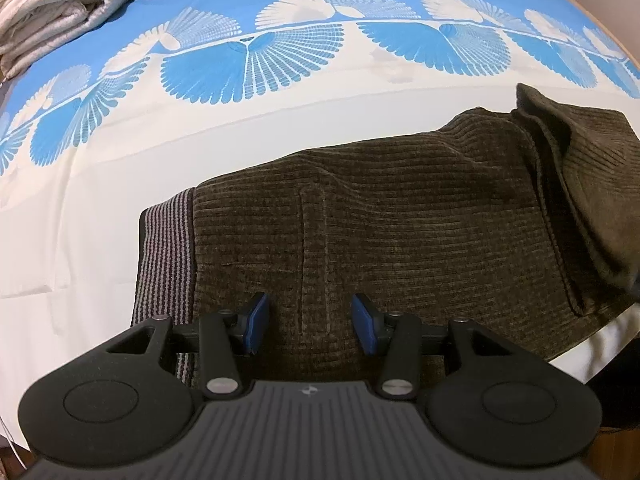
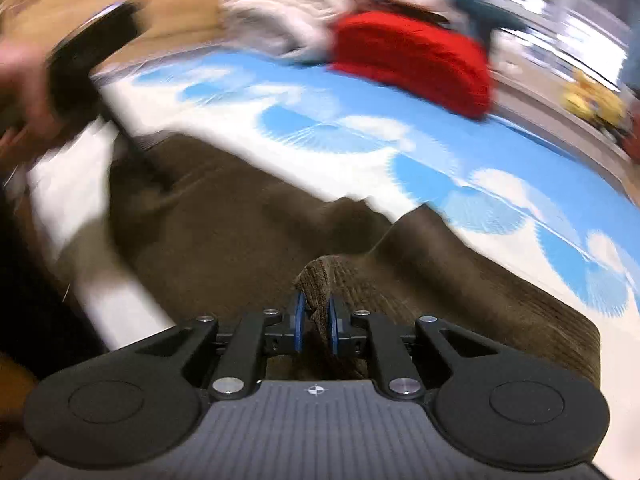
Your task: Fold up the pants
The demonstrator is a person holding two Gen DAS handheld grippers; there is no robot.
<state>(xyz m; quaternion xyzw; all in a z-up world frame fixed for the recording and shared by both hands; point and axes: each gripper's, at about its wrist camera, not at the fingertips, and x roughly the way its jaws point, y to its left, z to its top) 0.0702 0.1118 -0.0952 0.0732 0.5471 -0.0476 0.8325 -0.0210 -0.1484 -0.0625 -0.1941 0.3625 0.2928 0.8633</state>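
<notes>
My left black two-finger gripper [image 1: 306, 322] points steeply down, its blue-padded fingers [image 1: 258, 322] apart with nothing pressed between them. My right black gripper [image 2: 315, 322] tilts downward, its blue pads [image 2: 298, 320] pinched on a raised fold of brown ribbed corduroy pants [image 2: 316, 280]. My left hand [image 2: 24, 80] shows blurred at far left.

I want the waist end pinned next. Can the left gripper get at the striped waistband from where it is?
Probably yes. The left gripper hangs open over the pants, nothing between its pads, and the waistband lies bare just beside it.
</notes>
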